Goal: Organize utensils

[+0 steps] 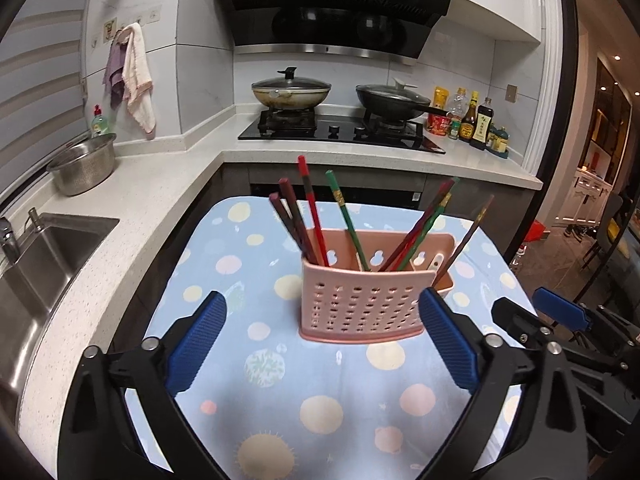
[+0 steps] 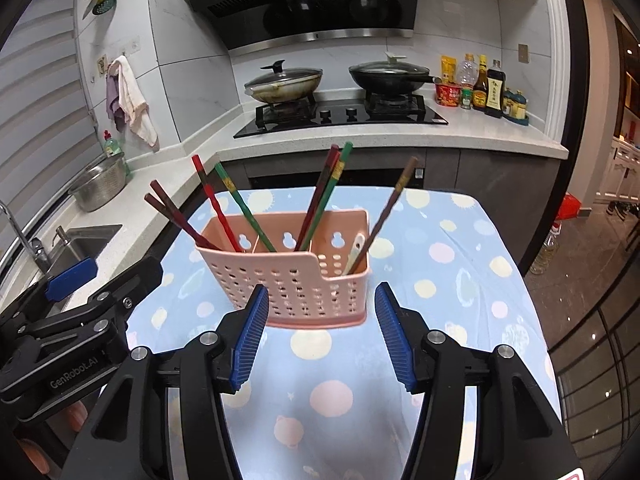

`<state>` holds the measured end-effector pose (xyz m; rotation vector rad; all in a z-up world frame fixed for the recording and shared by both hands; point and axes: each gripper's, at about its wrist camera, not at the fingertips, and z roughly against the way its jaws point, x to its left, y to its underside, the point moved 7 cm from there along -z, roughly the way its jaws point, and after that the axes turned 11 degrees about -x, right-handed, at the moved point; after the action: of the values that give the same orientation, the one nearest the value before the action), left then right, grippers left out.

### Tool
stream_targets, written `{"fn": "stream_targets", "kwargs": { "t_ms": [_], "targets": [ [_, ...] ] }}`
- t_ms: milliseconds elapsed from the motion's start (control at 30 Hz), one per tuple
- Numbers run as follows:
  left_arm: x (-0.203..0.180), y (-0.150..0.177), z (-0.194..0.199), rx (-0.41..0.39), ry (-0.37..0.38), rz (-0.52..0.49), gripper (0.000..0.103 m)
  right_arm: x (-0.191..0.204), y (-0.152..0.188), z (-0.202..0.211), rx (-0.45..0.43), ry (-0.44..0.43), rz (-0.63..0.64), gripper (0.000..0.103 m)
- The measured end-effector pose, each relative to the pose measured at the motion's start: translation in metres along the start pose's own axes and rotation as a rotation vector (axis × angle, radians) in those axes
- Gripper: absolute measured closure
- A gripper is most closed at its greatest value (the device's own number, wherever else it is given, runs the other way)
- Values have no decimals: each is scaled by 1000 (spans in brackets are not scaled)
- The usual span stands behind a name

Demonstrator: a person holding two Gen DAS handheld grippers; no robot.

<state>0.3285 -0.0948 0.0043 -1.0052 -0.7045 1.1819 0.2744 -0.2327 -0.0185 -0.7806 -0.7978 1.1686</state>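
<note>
While both tools gape, chopsticks (image 2: 320,196) fill holder (image 2: 296,288).

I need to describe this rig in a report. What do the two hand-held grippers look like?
Both match: the left hand-held gripper and right hand-held gripper have black angular linkage arms with silver pivot bolts and blue ribbed pads. "GenRobot.AI" is printed in white on the left one's body.

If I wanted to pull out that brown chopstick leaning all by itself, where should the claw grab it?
Probably grab the lone brown chopstick on its bare upper shaft, well above the pink perforated plastic holder. Come in from the right, the way it leans, where no other chopstick crowds it, with the open right claw.
</note>
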Motion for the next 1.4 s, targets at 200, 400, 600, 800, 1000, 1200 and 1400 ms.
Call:
{"fn": "stream_targets", "kwargs": {
  "t_ms": [200,400,600,800,1000,1200,1400],
  "targets": [
    [3,17,7,31,-31,-4,7,-6,14,5,25,38,-30,39],
    [19,38,8,96,-43,78,7,-16,25,13,0,55,-59,19],
    [21,49,13,90,-94,30,7,-20,36,17,10,79,-44,19],
    [24,54,16,100,-111,25,7,-26,43,19,25,83,-59,19],
    [30,58,15,111,-131,26,7,-31,42,20,16,102,-44,19],
    [36,62,14,116,-152,16,7,-37,42,20,14,123,-28,19],
    [43,66,12,126,-165,21,7,-44,42,20,9,141,-25,19]
  ]
}}
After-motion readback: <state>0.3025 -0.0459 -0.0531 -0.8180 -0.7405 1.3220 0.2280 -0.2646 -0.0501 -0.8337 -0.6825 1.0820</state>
